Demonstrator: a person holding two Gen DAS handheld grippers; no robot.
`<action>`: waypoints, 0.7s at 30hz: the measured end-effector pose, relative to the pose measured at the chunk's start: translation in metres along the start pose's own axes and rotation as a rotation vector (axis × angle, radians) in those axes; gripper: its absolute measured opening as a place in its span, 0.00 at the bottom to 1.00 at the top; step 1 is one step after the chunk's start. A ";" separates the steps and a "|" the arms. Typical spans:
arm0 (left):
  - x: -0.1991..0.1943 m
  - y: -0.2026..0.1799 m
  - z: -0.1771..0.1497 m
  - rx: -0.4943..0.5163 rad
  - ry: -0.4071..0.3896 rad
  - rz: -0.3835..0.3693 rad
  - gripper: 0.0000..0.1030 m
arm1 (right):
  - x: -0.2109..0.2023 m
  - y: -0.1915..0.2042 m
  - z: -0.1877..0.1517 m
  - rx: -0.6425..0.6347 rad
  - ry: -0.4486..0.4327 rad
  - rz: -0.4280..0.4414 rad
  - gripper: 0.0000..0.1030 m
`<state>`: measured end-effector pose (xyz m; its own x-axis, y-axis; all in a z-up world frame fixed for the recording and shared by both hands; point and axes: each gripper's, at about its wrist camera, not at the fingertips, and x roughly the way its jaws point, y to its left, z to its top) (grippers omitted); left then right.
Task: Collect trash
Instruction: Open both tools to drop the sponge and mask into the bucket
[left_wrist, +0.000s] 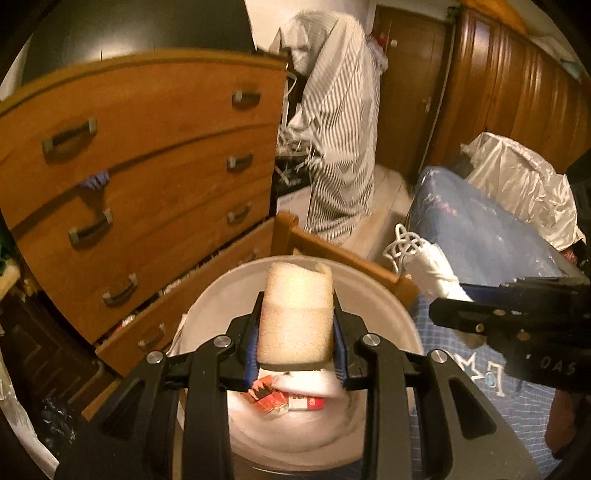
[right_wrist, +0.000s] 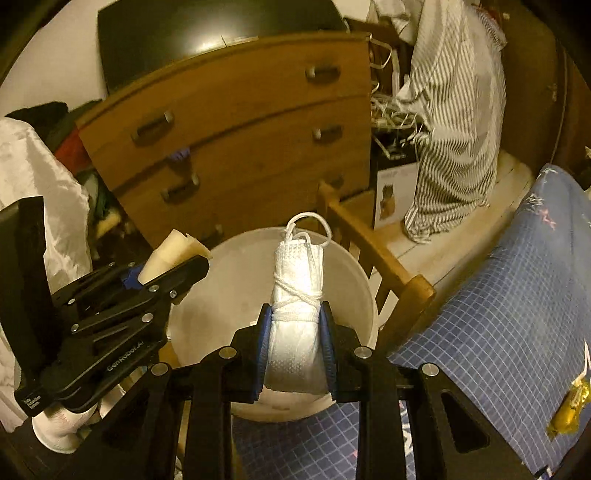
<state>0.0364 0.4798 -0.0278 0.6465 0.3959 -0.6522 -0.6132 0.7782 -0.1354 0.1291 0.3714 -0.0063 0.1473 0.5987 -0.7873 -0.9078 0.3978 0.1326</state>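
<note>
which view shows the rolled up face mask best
The right wrist view: the rolled face mask sits centred between the right gripper pads, cord wrapped round it, over the white bucket. The left wrist view shows only its far end, beside the right gripper.

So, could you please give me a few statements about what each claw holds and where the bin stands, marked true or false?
1. The left claw grips a beige foam block. True.
2. The right claw is empty. False: it clamps a rolled white face mask bound with its cord.
3. The round white plastic bucket is empty. False: red and white wrappers lie inside.
4. A yellow wrapper lies on the blue checked bedcover. True.
</note>
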 end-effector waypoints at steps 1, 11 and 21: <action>0.005 0.004 0.000 -0.003 0.013 0.002 0.28 | 0.005 -0.003 0.001 0.002 0.013 0.001 0.26; 0.036 0.036 -0.009 -0.048 0.094 0.027 0.28 | 0.045 -0.020 0.006 0.006 0.084 -0.005 0.26; 0.043 0.041 -0.009 -0.051 0.095 0.066 0.57 | 0.047 -0.025 0.002 0.013 0.074 0.010 0.39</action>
<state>0.0349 0.5239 -0.0679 0.5600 0.3955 -0.7280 -0.6768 0.7252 -0.1266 0.1593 0.3913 -0.0455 0.1089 0.5499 -0.8281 -0.9038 0.4016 0.1478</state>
